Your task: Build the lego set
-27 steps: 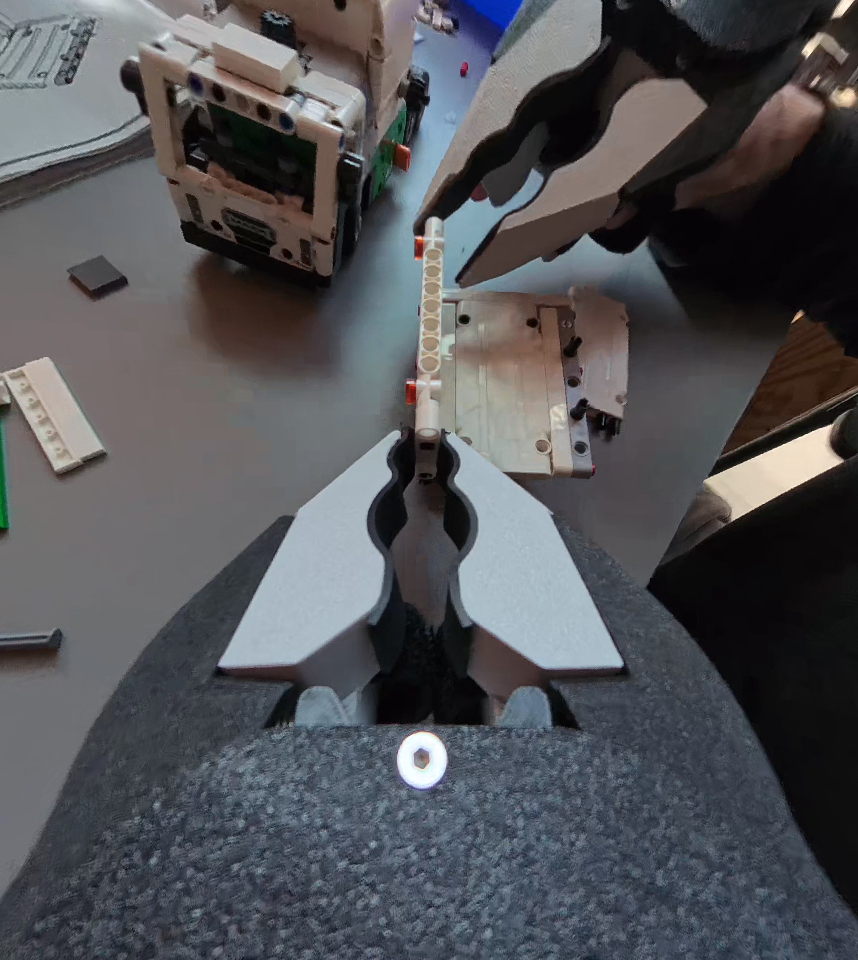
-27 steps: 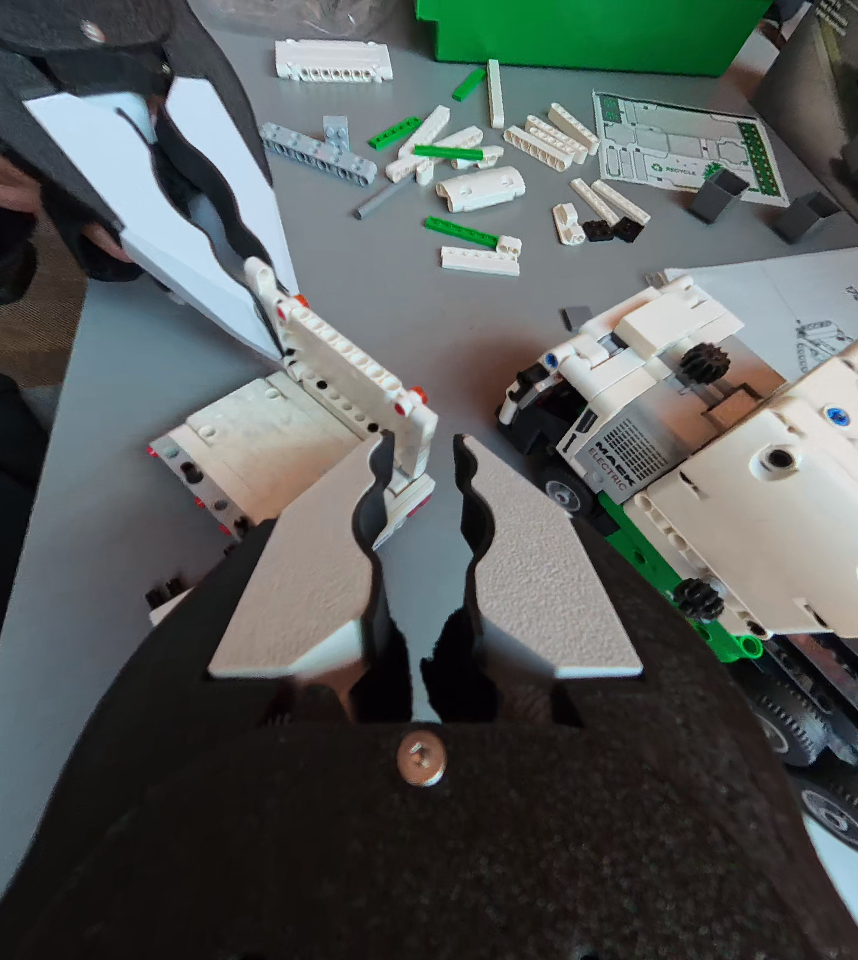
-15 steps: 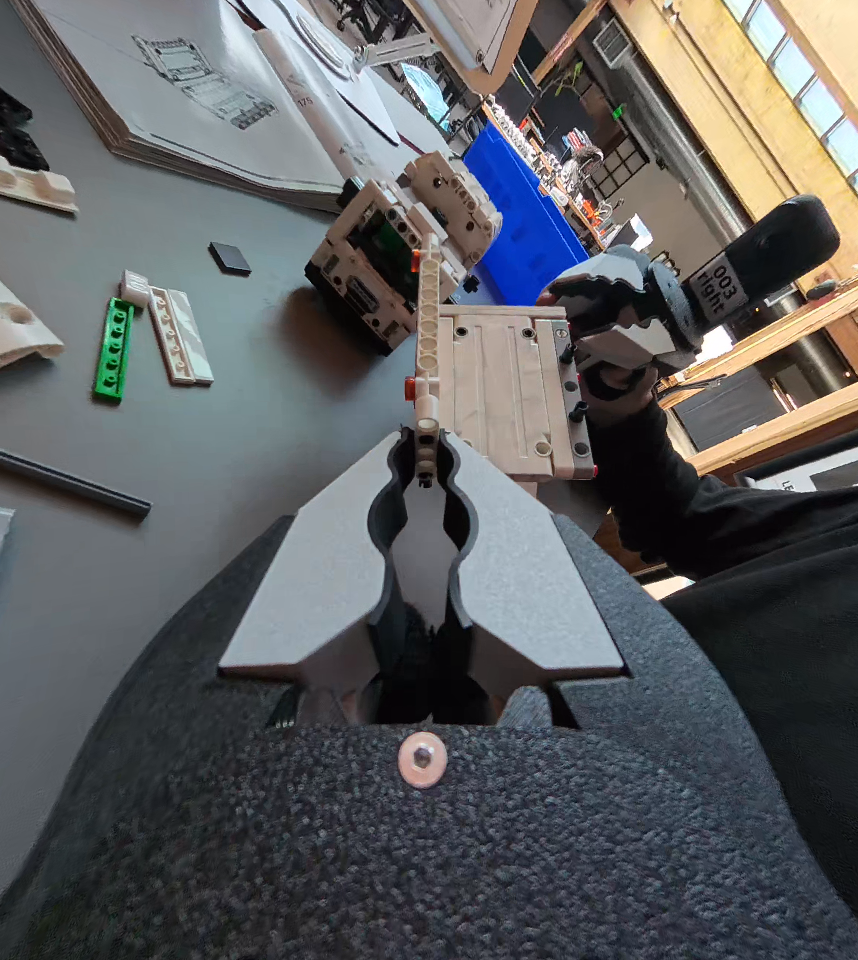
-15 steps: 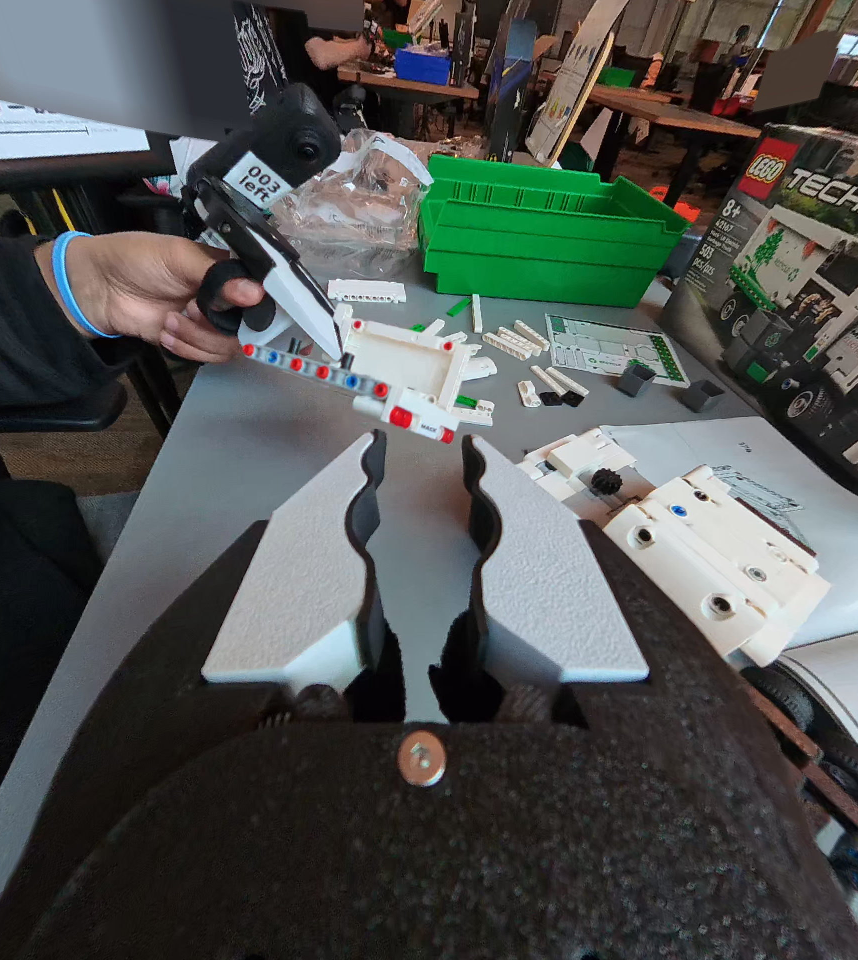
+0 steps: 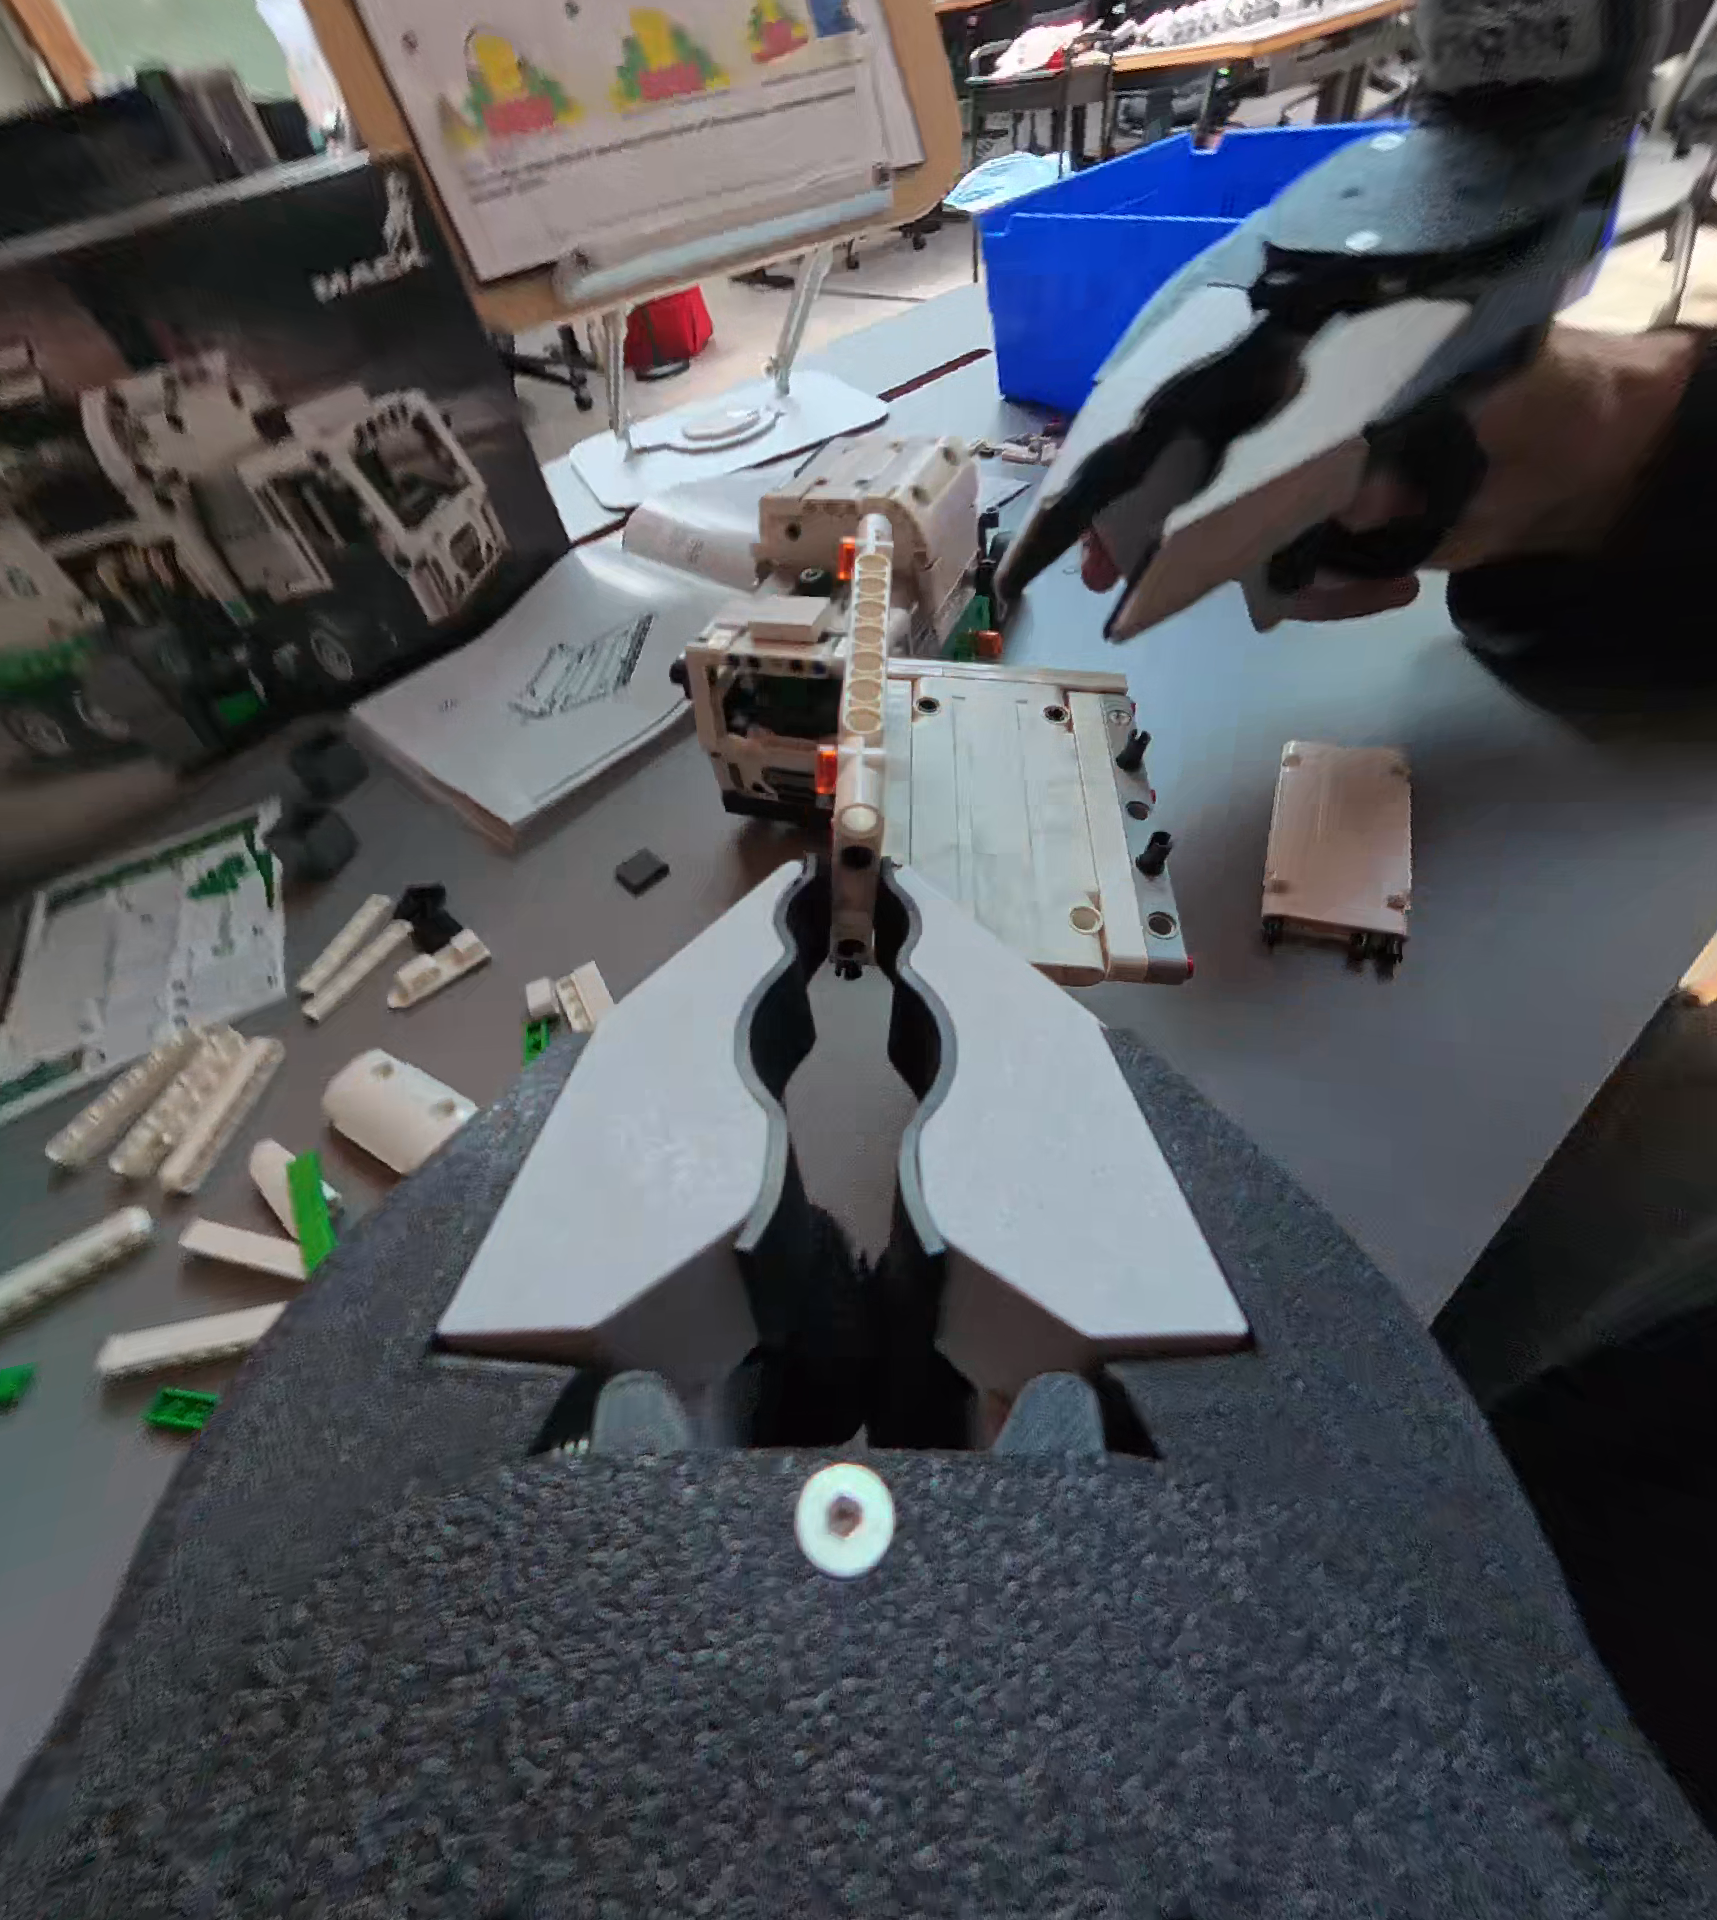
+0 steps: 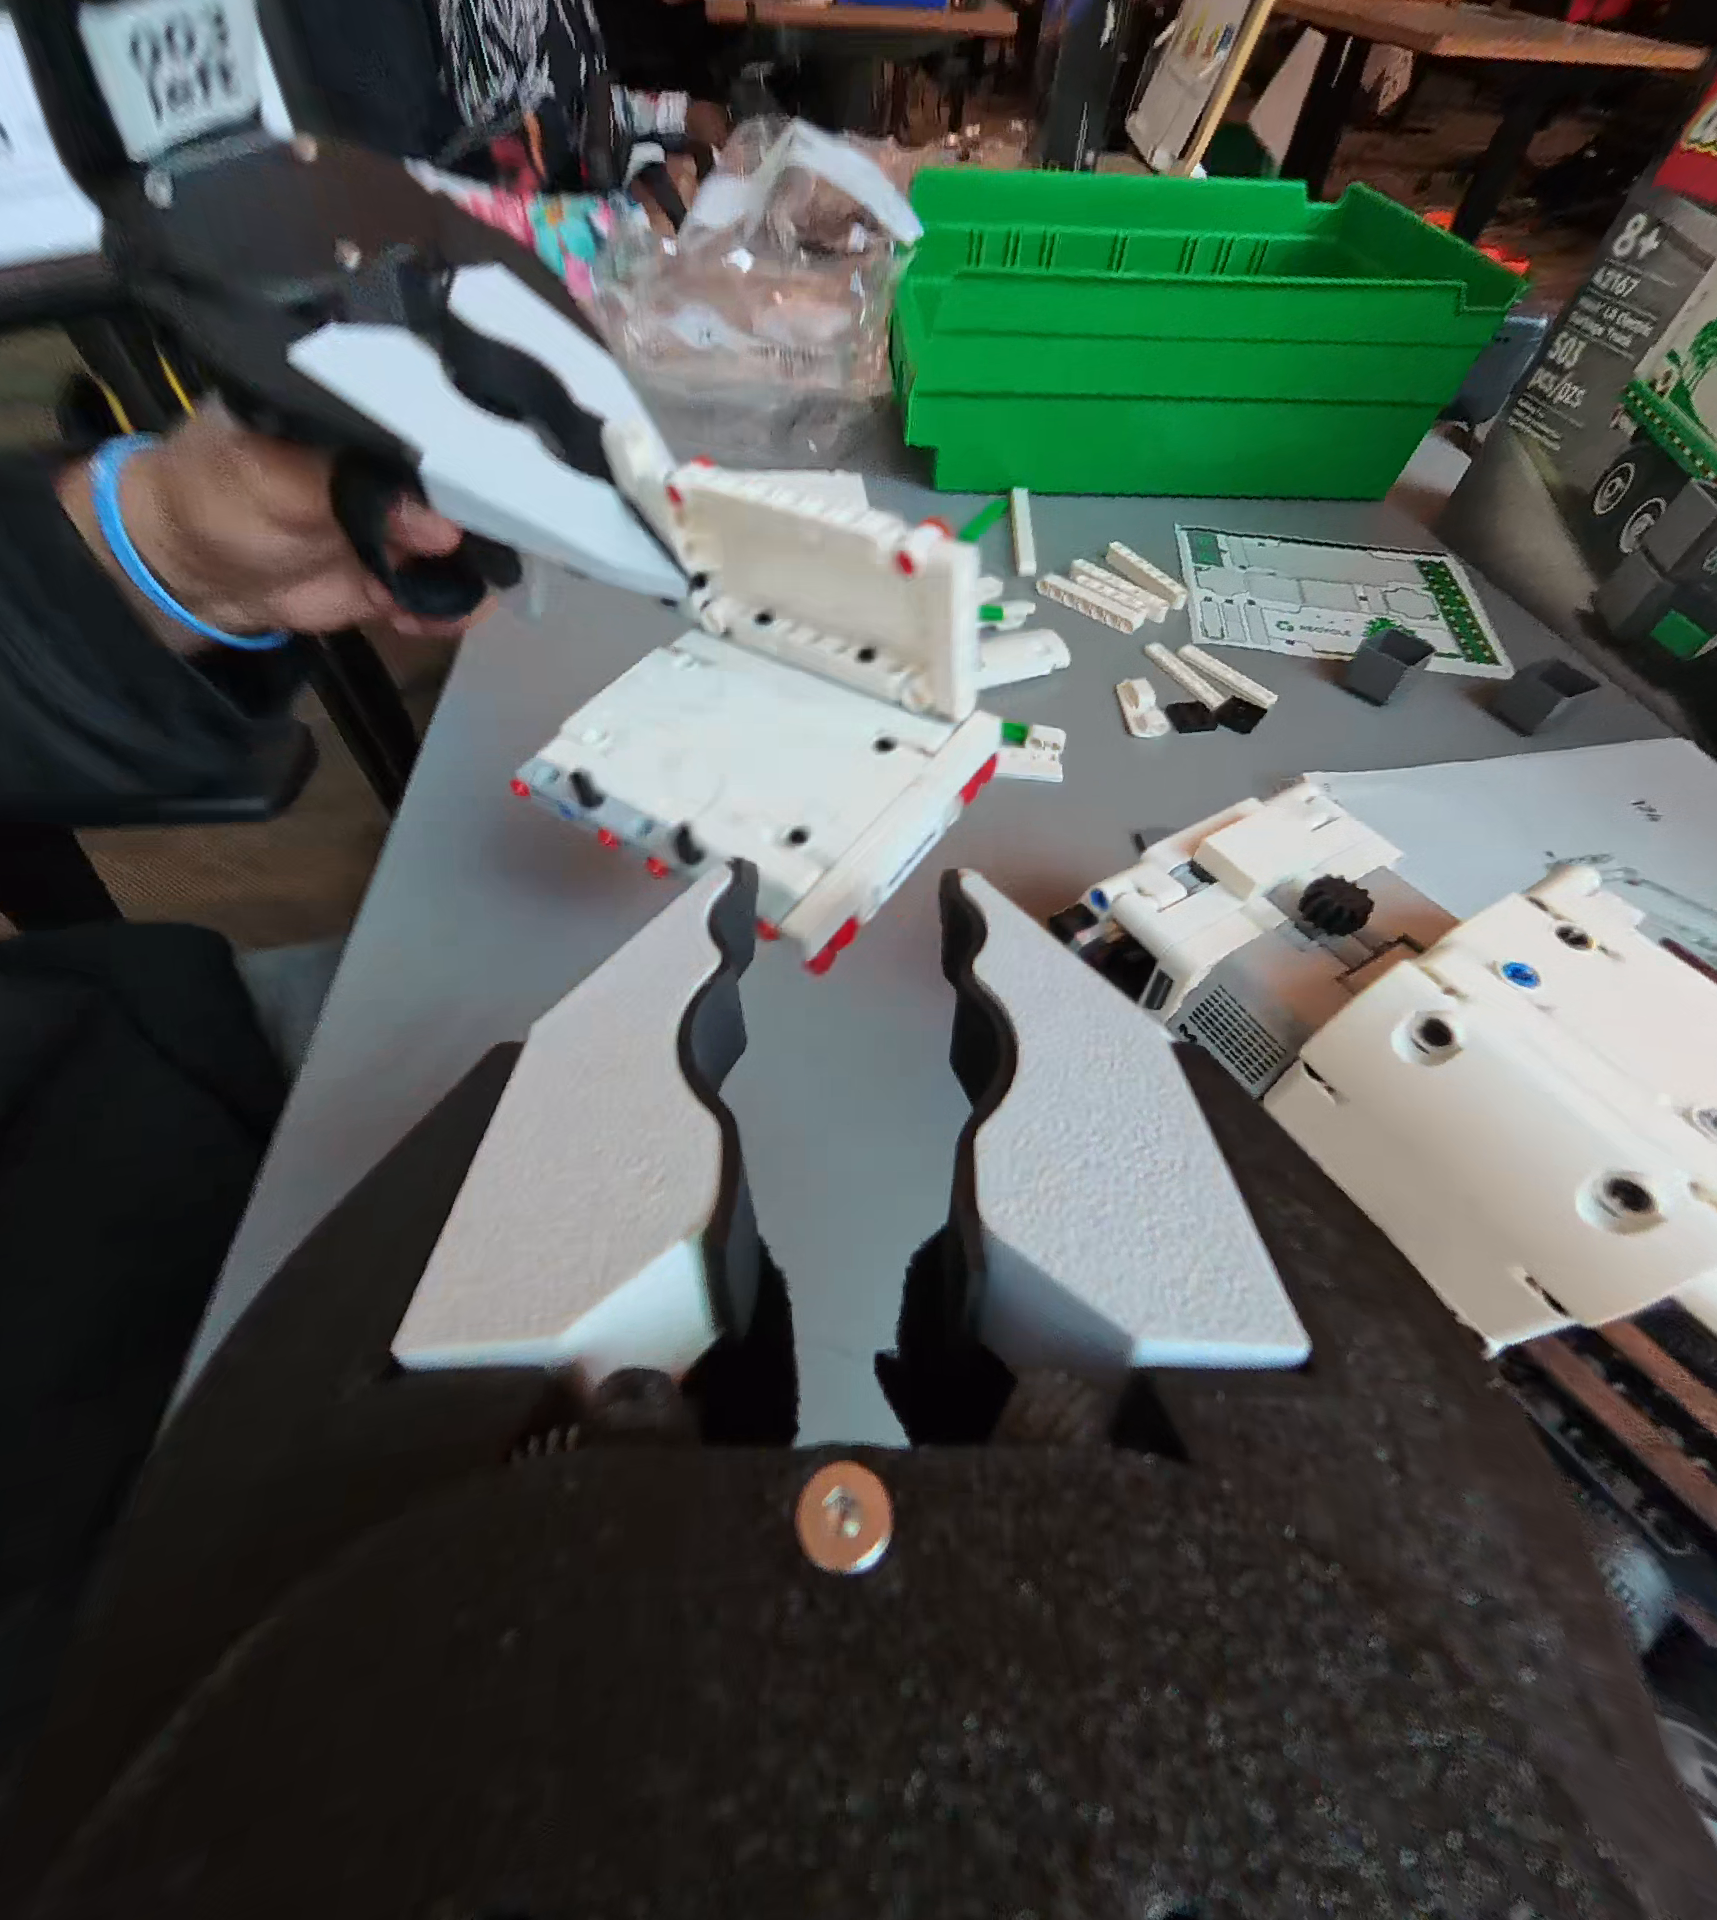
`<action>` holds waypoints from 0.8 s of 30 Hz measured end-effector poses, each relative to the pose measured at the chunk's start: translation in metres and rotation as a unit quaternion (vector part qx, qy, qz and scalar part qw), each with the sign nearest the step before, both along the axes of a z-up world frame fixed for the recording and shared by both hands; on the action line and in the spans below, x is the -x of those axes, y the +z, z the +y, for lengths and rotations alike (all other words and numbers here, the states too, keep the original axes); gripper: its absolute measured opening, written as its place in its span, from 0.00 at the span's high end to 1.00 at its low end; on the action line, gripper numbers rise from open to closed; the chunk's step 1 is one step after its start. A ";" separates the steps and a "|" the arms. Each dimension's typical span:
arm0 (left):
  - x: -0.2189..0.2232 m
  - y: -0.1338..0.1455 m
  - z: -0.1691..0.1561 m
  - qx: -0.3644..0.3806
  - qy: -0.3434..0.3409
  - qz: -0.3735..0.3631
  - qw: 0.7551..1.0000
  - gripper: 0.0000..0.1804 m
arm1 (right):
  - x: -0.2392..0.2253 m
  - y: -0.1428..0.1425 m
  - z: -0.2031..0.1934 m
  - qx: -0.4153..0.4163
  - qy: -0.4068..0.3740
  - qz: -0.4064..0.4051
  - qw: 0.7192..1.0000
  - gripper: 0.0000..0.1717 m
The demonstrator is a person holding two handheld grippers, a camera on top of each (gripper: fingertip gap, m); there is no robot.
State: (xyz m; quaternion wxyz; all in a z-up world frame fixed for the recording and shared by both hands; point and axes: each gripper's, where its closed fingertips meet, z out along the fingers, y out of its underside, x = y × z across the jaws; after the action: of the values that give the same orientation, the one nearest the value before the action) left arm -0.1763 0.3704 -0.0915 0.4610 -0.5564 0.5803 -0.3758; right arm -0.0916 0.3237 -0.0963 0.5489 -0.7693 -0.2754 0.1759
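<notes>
The left claw [image 5: 855, 914] is closed on the end of a white holed beam [image 5: 864, 727], pads pressing both sides. The beam edges a white panel [image 6: 833, 582], which stands tilted above a flat white panel assembly [image 6: 750, 769]; gripping the edge leaves the panel faces clear. The right claw [image 6: 846, 914] is open and empty, just short of the assembly's near corner. To its right a white toy truck [image 6: 1405, 1039] rests on the grey table [image 6: 480, 914], loose bricks beyond.
</notes>
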 end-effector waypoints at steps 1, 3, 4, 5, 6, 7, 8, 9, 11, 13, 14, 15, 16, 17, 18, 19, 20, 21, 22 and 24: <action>0.001 0.004 -0.006 -0.041 -0.014 -0.002 0.999 0.97 | -0.002 0.006 0.000 0.008 0.003 0.032 0.999 0.79; 0.002 0.013 -0.015 -0.112 -0.028 -0.010 0.993 0.97 | -0.002 0.011 -0.002 0.041 0.016 0.096 0.994 0.76; 0.002 0.020 -0.020 -0.144 -0.034 -0.023 0.989 0.97 | 0.001 0.010 -0.002 0.066 0.027 0.125 0.990 0.73; 0.002 0.027 -0.025 -0.173 -0.037 -0.039 0.984 0.97 | 0.005 0.006 -0.003 0.090 0.041 0.146 0.984 0.69; 0.002 0.034 -0.030 -0.197 -0.036 -0.056 0.978 0.97 | 0.011 0.003 -0.004 0.111 0.056 0.167 0.978 0.66; 0.001 0.040 -0.035 -0.214 -0.033 -0.071 0.974 0.97 | 0.017 0.002 -0.004 0.125 0.068 0.189 0.972 0.65; 0.000 0.043 -0.040 -0.223 -0.033 -0.082 0.971 0.97 | 0.021 0.003 -0.003 0.129 0.074 0.212 0.966 0.65; -0.001 0.045 -0.045 -0.227 -0.032 -0.092 0.969 0.97 | 0.025 0.008 -0.003 0.125 0.082 0.240 0.959 0.67; -0.004 0.047 -0.053 -0.237 -0.028 -0.108 0.965 0.97 | 0.033 0.018 -0.007 0.129 0.111 0.295 0.940 0.70; -0.009 0.044 -0.062 -0.256 -0.029 -0.111 0.960 0.97 | 0.040 0.025 -0.013 0.137 0.141 0.340 0.920 0.71; -0.011 0.041 -0.067 -0.271 -0.032 -0.108 0.956 0.97 | 0.042 0.030 -0.016 0.136 0.152 0.358 0.911 0.72; -0.013 0.038 -0.072 -0.289 -0.032 -0.107 0.951 0.97 | 0.042 0.035 -0.017 0.132 0.157 0.376 0.904 0.72; -0.014 0.038 -0.075 -0.307 -0.028 -0.108 0.945 0.97 | 0.041 0.039 -0.017 0.126 0.159 0.390 0.898 0.75; -0.015 0.039 -0.077 -0.319 -0.025 -0.110 0.941 0.97 | 0.040 0.040 -0.018 0.126 0.162 0.394 0.896 0.79; -0.016 0.039 -0.079 -0.323 -0.024 -0.110 0.940 0.97 | 0.039 0.039 -0.018 0.125 0.160 0.388 0.899 0.83; -0.016 0.040 -0.079 -0.323 -0.023 -0.110 0.940 0.97 | 0.038 0.038 -0.019 0.119 0.158 0.383 0.902 0.84; -0.016 0.040 -0.079 -0.324 -0.023 -0.110 0.939 0.97 | 0.038 0.040 -0.019 0.116 0.157 0.387 0.901 0.85; -0.015 0.041 -0.079 -0.327 -0.023 -0.113 0.938 0.97 | 0.039 0.042 -0.021 0.119 0.162 0.395 0.896 0.86; -0.015 0.041 -0.079 -0.328 -0.022 -0.113 0.938 0.97 | 0.040 0.044 -0.023 0.121 0.168 0.400 0.893 0.87; -0.015 0.039 -0.077 -0.334 -0.016 -0.107 0.937 0.97 | 0.043 0.047 -0.027 0.117 0.184 0.403 0.889 0.90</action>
State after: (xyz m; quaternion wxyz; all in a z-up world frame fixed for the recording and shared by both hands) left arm -0.1617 0.2937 -0.0529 0.6732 -0.3179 0.6285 -0.2251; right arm -0.1344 0.2967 -0.0491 0.4763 -0.6267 -0.1440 0.5998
